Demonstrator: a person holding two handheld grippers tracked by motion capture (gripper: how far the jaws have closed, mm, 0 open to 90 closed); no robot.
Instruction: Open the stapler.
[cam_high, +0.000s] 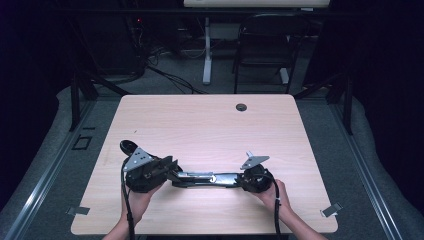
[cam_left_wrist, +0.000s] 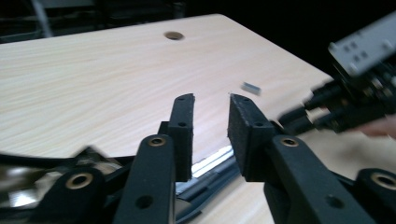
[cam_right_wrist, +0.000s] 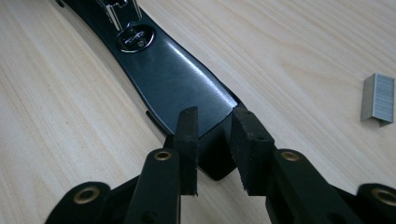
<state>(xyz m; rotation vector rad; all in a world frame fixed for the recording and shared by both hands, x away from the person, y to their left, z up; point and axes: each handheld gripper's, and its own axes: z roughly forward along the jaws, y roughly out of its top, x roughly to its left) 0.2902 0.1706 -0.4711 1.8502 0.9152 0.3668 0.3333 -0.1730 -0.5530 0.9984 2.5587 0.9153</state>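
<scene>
We work an opened black stapler (cam_high: 207, 178) near the counter's (cam_high: 200, 125) front edge.
Our left tongs (cam_high: 170, 167) stand narrowly parted above its left end, gripping nothing; our right tongs (cam_right_wrist: 215, 135) straddle its right end, slightly parted. A staple strip (cam_right_wrist: 377, 99) lies beside them.

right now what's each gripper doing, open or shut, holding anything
left gripper: open, nothing between its pads; the stapler lies below it.
right gripper: open, straddling the stapler's end, pads not pressing on it.
</scene>
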